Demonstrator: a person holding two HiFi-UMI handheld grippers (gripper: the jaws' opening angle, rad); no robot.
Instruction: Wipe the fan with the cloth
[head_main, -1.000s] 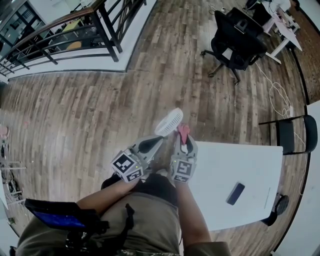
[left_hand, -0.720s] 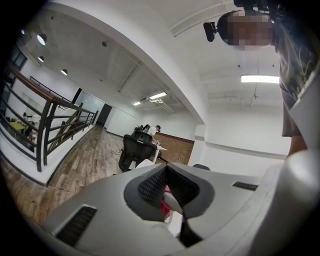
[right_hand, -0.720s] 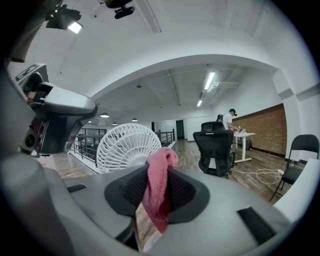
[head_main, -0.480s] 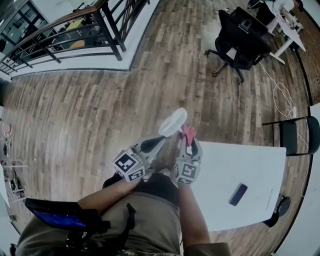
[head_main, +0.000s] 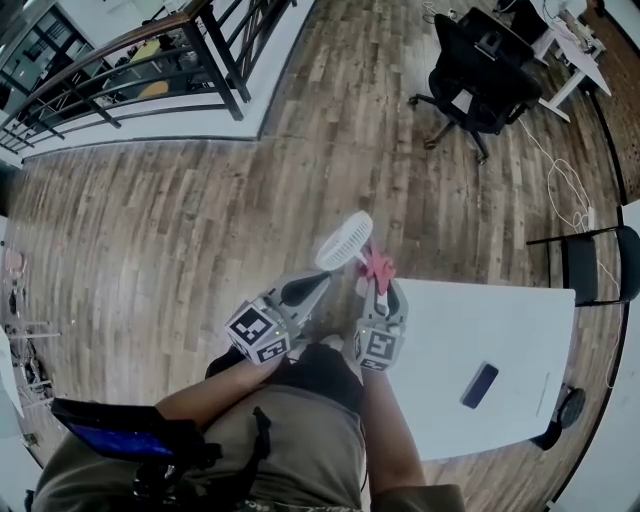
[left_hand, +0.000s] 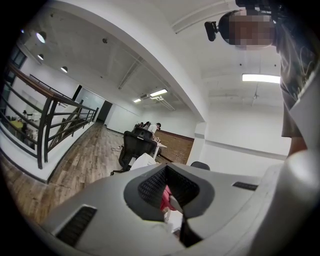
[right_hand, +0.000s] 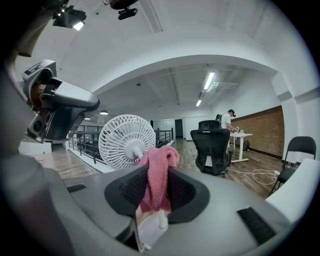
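Observation:
A small white fan (head_main: 343, 240) is held up in the air over the wooden floor, its round grille (right_hand: 125, 140) facing away from the right gripper view. My left gripper (head_main: 312, 283) is shut on the fan's lower part; in the left gripper view its jaws (left_hand: 170, 200) are closed, with a bit of white and pink showing past them. My right gripper (head_main: 377, 285) is shut on a pink cloth (head_main: 378, 264). The cloth (right_hand: 156, 170) hangs over the jaws and lies against the fan's stem, just behind the grille.
A white table (head_main: 500, 330) with a dark phone (head_main: 480, 385) on it stands to my right. A black office chair (head_main: 480, 70) is far ahead, and another black chair (head_main: 590, 265) stands by the table's far corner. A railing (head_main: 150, 60) runs along the upper left.
My right gripper has shifted slightly right and lower beside the fan, with the cloth in it. The left gripper and the fan have stayed in place.

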